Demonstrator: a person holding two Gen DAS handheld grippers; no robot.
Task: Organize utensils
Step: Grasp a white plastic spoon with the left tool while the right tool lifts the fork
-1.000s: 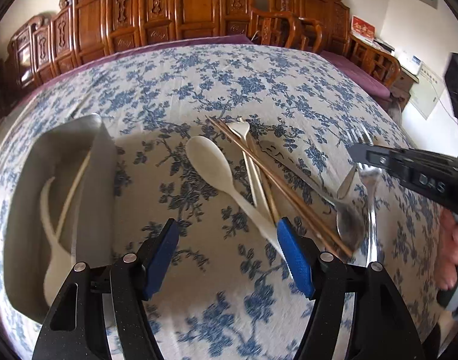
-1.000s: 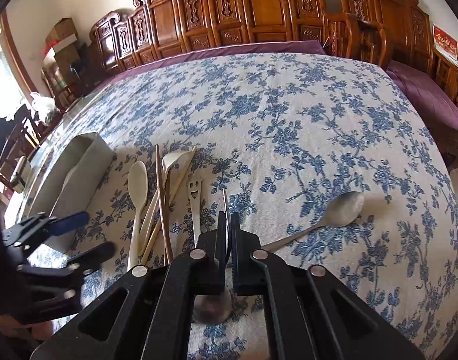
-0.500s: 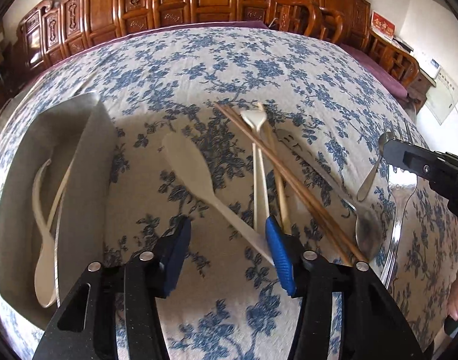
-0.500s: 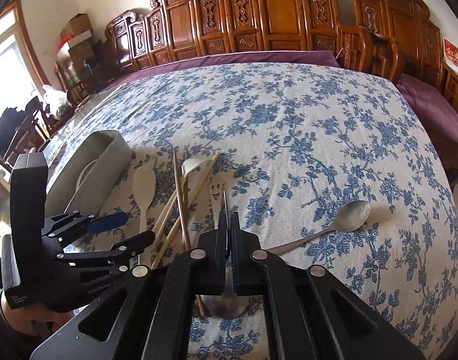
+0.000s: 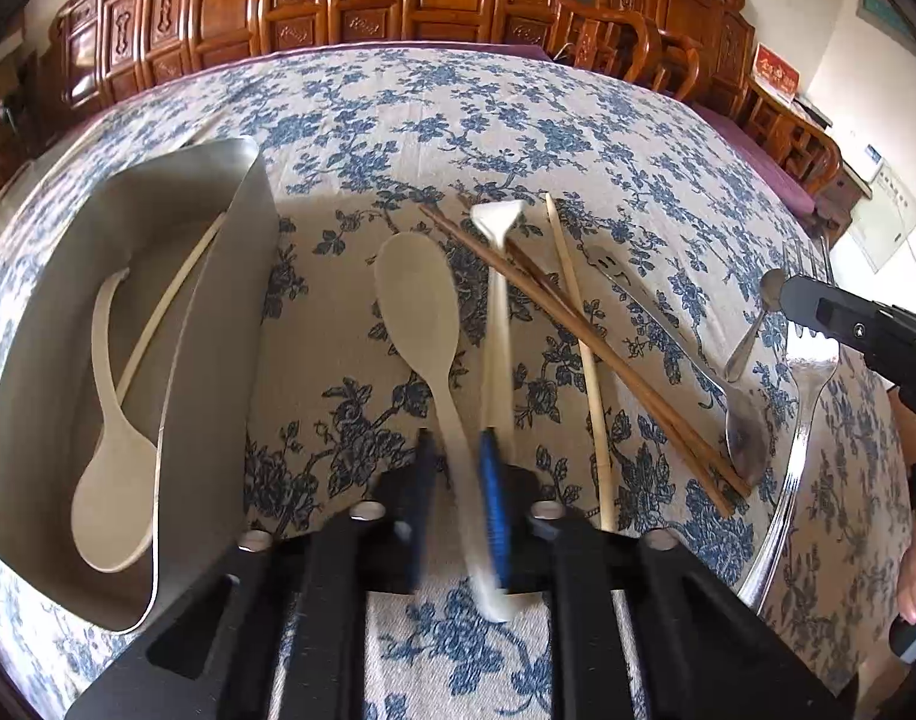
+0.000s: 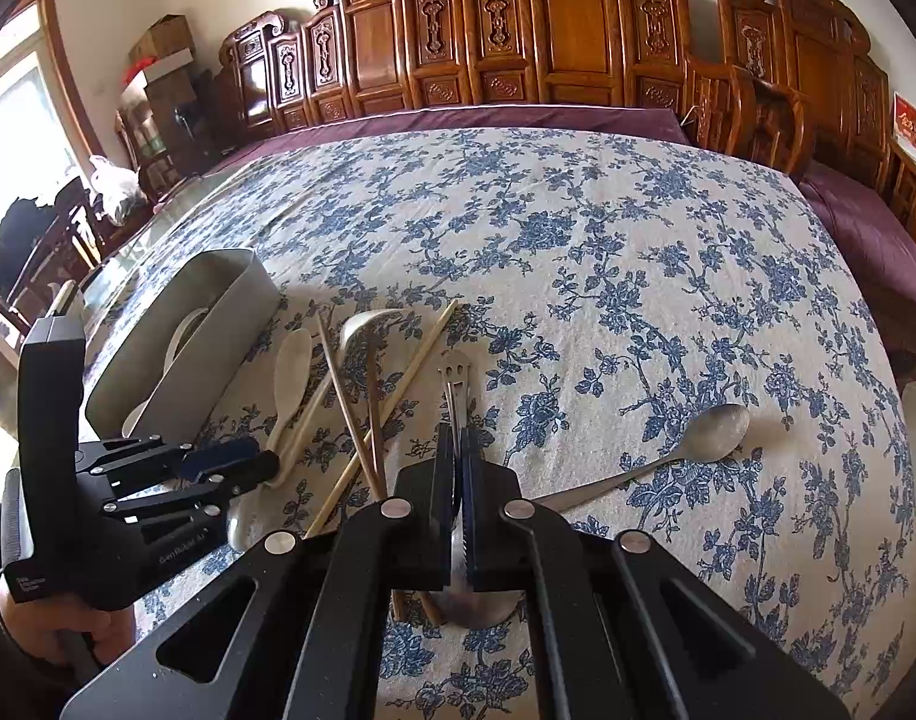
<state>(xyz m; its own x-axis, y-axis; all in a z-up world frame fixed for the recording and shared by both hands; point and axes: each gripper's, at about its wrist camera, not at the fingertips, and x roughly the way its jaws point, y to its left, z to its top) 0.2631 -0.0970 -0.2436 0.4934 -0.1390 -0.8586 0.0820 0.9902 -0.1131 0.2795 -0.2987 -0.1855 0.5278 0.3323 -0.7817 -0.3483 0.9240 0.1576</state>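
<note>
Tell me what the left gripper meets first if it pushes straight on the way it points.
Probably the tablecloth: the left gripper, its fingers closing around the cream spoon handle, points steeply down at it. Depth is unclear.

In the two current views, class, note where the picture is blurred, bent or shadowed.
Left wrist view: the blue-padded left gripper and the cream plastic spoon handle between its closing jaws are motion-smeared; the blue floral tablecloth bulges. Right wrist view: sharp; the grey oval bin casts shadow.

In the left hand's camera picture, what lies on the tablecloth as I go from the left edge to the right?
Grey metal tray holding a cream spoon → cream plastic spoon → white ladle-style spoon → pale chopstick → steel spoon → steel fork.
</note>
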